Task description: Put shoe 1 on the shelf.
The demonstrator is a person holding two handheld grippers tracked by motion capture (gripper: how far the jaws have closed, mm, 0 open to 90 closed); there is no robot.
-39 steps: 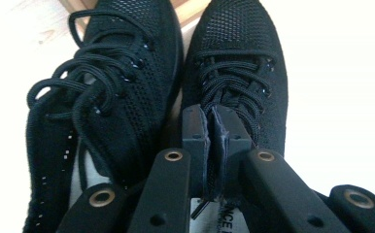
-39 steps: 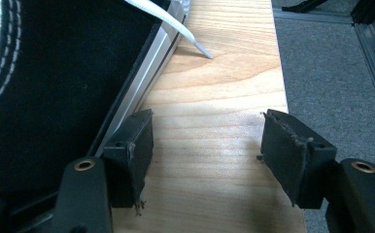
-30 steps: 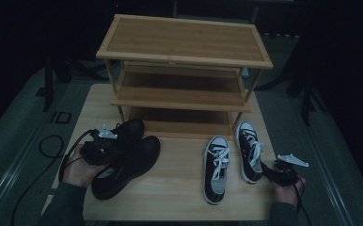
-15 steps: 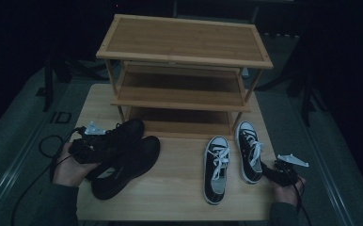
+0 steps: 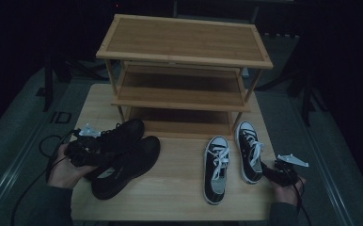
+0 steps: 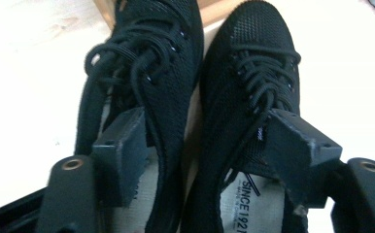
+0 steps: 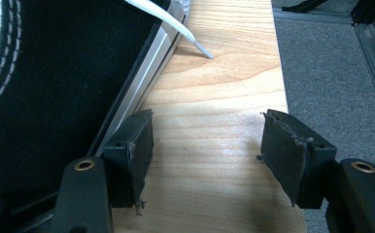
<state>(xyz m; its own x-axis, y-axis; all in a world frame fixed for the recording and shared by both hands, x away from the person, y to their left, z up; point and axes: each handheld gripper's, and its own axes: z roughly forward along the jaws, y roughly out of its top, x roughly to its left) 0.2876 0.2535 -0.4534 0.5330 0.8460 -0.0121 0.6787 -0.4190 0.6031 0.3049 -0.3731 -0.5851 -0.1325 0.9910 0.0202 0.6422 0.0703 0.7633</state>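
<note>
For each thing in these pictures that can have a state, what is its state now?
Left gripper: open, one jaw inside each black shoe.
Black shoes: laced, side by side on the table, touching.
Right gripper: open, nothing between the jaws, low over the table beside a sneaker.
Black-and-white sneakers: laced, upright on the table, apart.
Shoe rack: upright, the shelves bare where they show.
</note>
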